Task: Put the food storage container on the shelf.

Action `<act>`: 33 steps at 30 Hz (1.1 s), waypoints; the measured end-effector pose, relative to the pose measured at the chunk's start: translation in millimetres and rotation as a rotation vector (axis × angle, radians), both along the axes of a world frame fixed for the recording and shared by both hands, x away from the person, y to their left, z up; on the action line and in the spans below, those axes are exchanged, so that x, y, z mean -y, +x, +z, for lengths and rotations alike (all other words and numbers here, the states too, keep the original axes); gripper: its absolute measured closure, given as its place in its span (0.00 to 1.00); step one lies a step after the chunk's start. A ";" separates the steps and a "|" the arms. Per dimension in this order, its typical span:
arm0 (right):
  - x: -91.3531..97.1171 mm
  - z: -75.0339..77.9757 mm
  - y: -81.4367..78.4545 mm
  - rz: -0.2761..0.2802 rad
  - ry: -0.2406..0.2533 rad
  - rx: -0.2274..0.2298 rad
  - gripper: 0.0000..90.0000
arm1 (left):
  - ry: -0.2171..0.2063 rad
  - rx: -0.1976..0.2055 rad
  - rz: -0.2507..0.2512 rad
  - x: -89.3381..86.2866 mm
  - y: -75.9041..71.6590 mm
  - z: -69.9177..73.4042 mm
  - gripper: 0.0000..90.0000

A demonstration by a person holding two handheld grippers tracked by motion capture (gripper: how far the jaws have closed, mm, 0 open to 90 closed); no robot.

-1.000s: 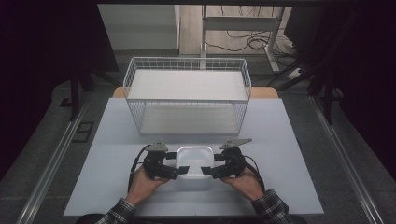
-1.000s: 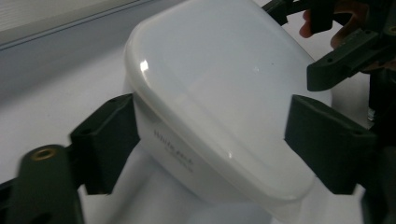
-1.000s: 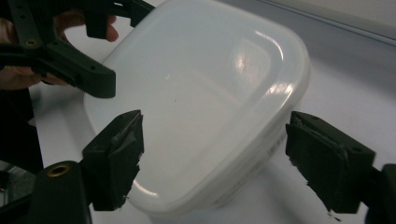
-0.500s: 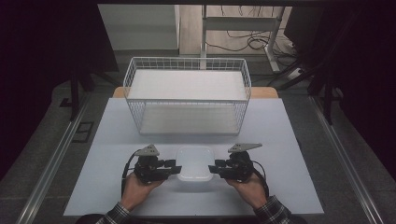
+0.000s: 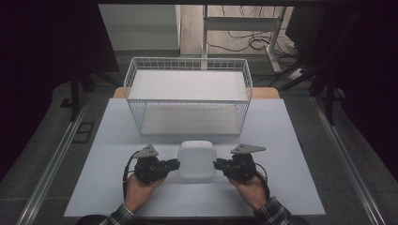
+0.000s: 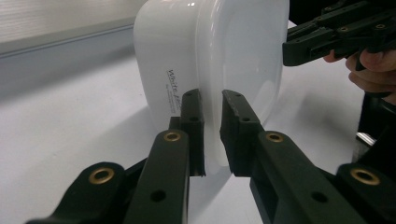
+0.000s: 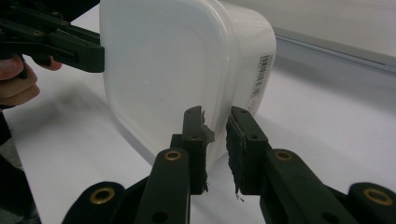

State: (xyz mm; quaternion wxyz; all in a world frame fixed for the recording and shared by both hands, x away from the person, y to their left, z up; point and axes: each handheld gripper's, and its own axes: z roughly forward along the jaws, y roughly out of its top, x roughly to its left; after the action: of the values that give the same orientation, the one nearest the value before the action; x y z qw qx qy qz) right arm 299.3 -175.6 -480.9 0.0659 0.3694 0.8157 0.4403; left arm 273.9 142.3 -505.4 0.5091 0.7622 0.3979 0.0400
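Observation:
A white plastic container [image 5: 197, 159] with a rounded lid sits between my two grippers near the table's front edge. My left gripper [image 5: 176, 164] pinches its left rim, my right gripper [image 5: 217, 164] its right rim. In the left gripper view the jaws [image 6: 212, 100] clamp the thin rim of the container [image 6: 224, 46]. In the right gripper view the jaws [image 7: 215, 114] grip the rim of the container [image 7: 177, 65] in the same way. Both pairs of jaws have just been closing with the rim between them. Each gripper view shows the other gripper at the far side.
A white wire basket [image 5: 187, 60] with a white floor stands just behind the container, at the back of the white table top [image 5: 300, 140]. Dark floor and metal rails flank the table; cables lie beyond it.
Both pairs of jaws have closed onto the container's rim. The hands have barely shifted, and the container's top face now shows more fully than half a second ago.

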 end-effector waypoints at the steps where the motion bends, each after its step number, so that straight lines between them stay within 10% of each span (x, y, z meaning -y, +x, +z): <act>1: -0.4 -0.6 0.0 -0.002 -0.002 0.006 0.85 | 0.002 0.005 0.003 0.0 -0.2 0.3 0.89; 33: -22.2 13.9 66.5 -0.023 0.030 0.090 0.85 | -0.014 0.059 0.081 -16.4 63.5 16.4 0.89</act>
State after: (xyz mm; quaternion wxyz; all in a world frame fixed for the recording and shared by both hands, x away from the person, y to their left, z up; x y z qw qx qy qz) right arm 365.8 -153.5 -467.0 0.1019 0.3596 0.8010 0.4677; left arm 337.4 158.7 -488.9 0.5237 0.7405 0.4135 0.0801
